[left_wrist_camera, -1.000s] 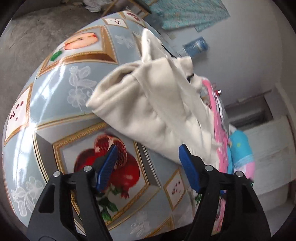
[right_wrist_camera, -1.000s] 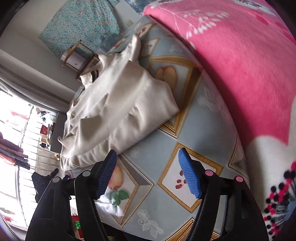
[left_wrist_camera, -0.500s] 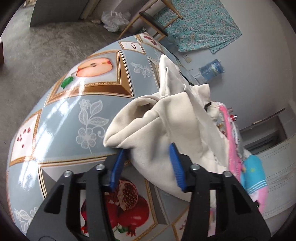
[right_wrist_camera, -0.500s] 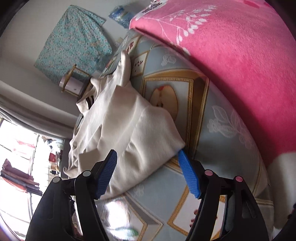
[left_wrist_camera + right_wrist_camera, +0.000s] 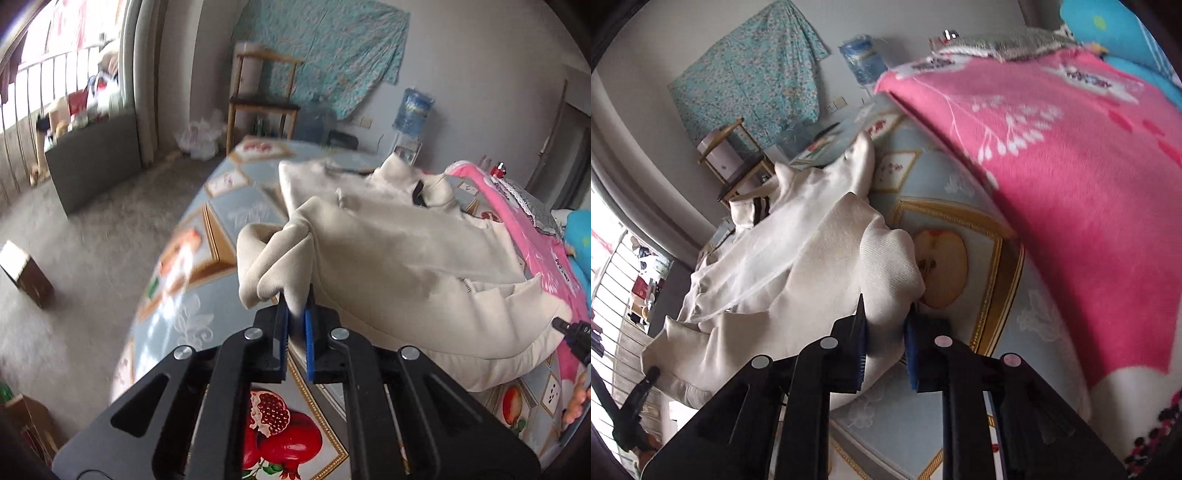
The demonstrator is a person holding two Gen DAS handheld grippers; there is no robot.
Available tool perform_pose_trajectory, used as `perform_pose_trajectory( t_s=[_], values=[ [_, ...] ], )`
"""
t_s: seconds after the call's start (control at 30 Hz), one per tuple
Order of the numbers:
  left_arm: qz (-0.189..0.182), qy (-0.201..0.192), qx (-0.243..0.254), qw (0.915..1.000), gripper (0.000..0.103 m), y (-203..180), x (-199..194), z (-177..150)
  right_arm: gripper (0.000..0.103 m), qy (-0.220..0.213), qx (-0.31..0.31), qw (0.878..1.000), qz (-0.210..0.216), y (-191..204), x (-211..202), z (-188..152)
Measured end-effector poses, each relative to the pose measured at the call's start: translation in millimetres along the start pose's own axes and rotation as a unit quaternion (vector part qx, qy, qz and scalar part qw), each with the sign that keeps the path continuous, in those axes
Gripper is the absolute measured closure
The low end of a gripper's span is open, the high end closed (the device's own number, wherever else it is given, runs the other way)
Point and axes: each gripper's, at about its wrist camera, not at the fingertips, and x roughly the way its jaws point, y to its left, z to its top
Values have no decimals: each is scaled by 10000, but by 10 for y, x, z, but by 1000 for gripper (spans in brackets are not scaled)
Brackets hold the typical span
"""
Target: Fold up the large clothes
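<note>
- cream hoodie (image 5: 399, 258) lies bunched and rumpled on the fruit-print desk (image 5: 207, 236), beside a pink blanket (image 5: 1071, 192)
- left tool (image 5: 295, 325) is pinched tight on a fold
- right tool (image 5: 886, 332) is clamped on another corner

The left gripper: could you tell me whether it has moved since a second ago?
Yes. The left gripper has closed in from over the pomegranate print to the cream garment, and now stands shut on its bunched corner.
</note>
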Motion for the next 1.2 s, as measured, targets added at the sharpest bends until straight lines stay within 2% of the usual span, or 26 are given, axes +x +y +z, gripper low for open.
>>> perform_pose_trajectory(
  t_s=[0.07,0.2,0.37,0.47,0.57,0.67,0.73,0.8,0.87,0.97,1.07,1.2],
  values=[
    [-20,-215,203,9996,99,-86,-180,57,88,-54,-54,10000,41,12,-119,36],
    [-225,-380,364,9984,99,-178,-491,99,89,-213,-172,9995,137,31,-382,63],
    [-437,-223,374,9981,99,-73,-866,-26,89,-199,-249,9991,297,-111,-813,-83],
    [-472,77,322,9983,99,77,-1059,-238,89,19,-207,9988,438,-299,-1012,-292],
    [-565,569,29,9968,98,286,-1096,-509,87,481,-48,9969,625,-546,-1000,-558],
    [-549,1219,-267,9907,91,501,-908,-802,85,1073,121,9923,609,-790,-808,-768],
    [-434,1433,-463,9876,85,624,-872,-941,78,1288,306,9895,581,-926,-769,-818],
    [-479,1364,-615,9876,85,725,-946,-964,70,1249,446,9890,649,-1020,-852,-796],
    [-240,1129,-553,9918,80,776,-1049,-906,58,927,352,9942,405,-1049,-1039,-692],
    [-139,845,-555,9948,79,801,-1148,-712,54,589,220,9977,250,-1000,-1215,-507],
    [-267,741,-404,9961,77,689,-1140,-548,52,505,33,9976,482,-773,-1258,-391],
    [-520,784,14,9956,71,308,-968,-360,47,752,-563,9916,885,-243,-1048,-353]
  ],
)
